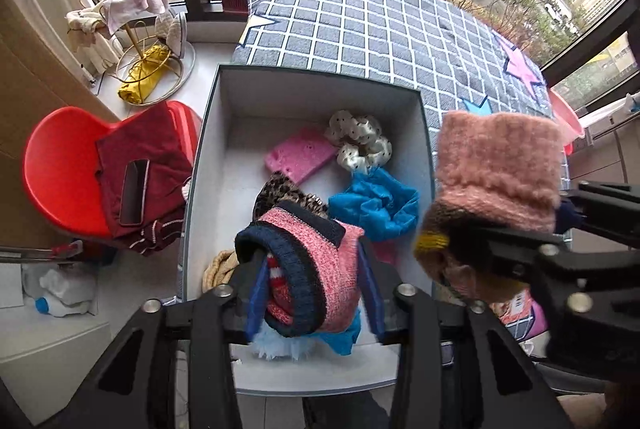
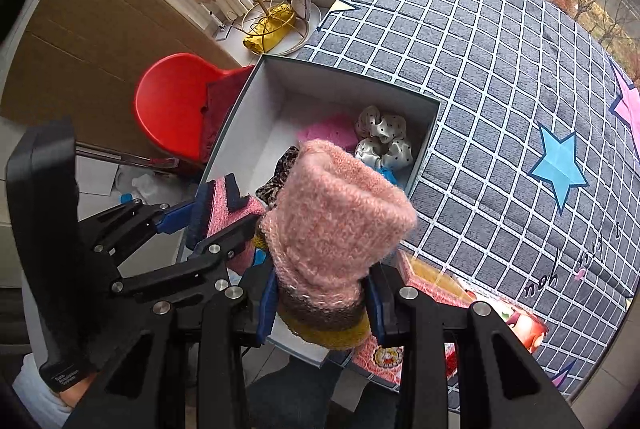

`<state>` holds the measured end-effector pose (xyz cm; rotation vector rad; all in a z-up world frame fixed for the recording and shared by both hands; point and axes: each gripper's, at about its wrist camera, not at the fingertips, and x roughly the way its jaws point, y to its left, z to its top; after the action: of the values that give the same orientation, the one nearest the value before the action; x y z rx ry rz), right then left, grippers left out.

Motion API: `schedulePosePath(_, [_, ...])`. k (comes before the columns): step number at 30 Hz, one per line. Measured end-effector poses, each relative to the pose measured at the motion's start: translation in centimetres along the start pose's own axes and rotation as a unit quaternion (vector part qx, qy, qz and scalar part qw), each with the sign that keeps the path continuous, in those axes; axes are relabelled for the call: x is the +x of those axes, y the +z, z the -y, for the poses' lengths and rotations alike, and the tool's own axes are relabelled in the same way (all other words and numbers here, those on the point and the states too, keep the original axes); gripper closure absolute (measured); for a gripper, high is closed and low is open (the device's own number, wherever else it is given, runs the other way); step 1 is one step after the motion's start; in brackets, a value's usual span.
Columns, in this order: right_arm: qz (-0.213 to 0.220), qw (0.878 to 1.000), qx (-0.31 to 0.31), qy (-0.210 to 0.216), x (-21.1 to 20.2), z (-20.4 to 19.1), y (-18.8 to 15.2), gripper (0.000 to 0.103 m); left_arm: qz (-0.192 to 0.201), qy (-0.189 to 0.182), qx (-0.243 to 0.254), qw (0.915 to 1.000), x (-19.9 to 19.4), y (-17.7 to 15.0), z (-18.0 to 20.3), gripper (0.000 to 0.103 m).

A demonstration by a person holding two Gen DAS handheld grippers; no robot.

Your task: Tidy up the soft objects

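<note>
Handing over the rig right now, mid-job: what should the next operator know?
Left tool: over the open box, pink-and-navy sock between its pads; whether they pinch it is unclear.
Right tool: shut on the fuzzy pink sock, above the box's near right corner.
Done: dotted scrunchie, pink sponge, blue cloth and leopard scrunchie lie in the box.
Left: both socks probably go into the box next.

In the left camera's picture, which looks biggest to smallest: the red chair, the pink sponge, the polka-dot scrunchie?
1. Red chair, largest.
2. Polka-dot scrunchie and pink sponge, which look too alike to rank.
</note>
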<state>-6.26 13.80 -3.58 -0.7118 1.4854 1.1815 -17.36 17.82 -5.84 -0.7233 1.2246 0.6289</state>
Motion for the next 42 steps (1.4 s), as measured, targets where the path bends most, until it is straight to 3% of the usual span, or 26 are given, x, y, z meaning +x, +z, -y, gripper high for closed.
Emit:
schedulePosePath(1, [0.001, 1.0, -0.001, 0.001, 0.1, 0.0, 0.3, 0.066, 0.002, -0.004, 0.001, 1.0, -0.1, 0.1, 0.0, 0.03])
schedulePosePath(3, [0.004, 1.0, 0.0, 0.003, 0.2, 0.0, 0.6, 0.065, -0.003, -0.001, 0.001, 1.0, 0.0, 0.4, 0.0, 0.019])
schedulePosePath(7, [0.015, 1.0, -0.001, 0.003, -0.3, 0.0, 1.2, 0.033, -0.025, 0.033, -0.003, 0.9991, 0.8, 0.7, -0.2, 0.019])
schedulePosePath(10, [0.026, 1.0, 0.002, -0.001, -1.0, 0.2, 1.4, 0.032, -0.015, 0.048, -0.017, 0.9986, 0.4, 0.5, -0.6, 0.019])
schedulePosePath(13, [0.035, 0.999, 0.005, -0.003, -1.7, 0.4, 1.3, 0.032, -0.034, 0.015, -0.026, 0.9989, 0.5, 0.7, -1.1, 0.019])
schedulePosePath(16, [0.046, 0.999, 0.006, -0.013, -2.2, 0.5, 1.2, 0.005, -0.055, 0.003, -0.028, 0.9981, 1.4, 0.7, -1.0, 0.019])
schedulePosePath(20, [0.051, 0.999, 0.006, -0.014, -2.7, 0.4, 1.0, 0.005, -0.047, 0.022, -0.032, 0.9981, 1.2, 0.4, -0.8, 0.019])
schedulePosePath(42, [0.042, 0.999, -0.003, -0.02, -2.4, -0.1, 0.9, 0.005, -0.045, 0.039, -0.043, 0.9973, 1.3, 0.2, -1.5, 0.019])
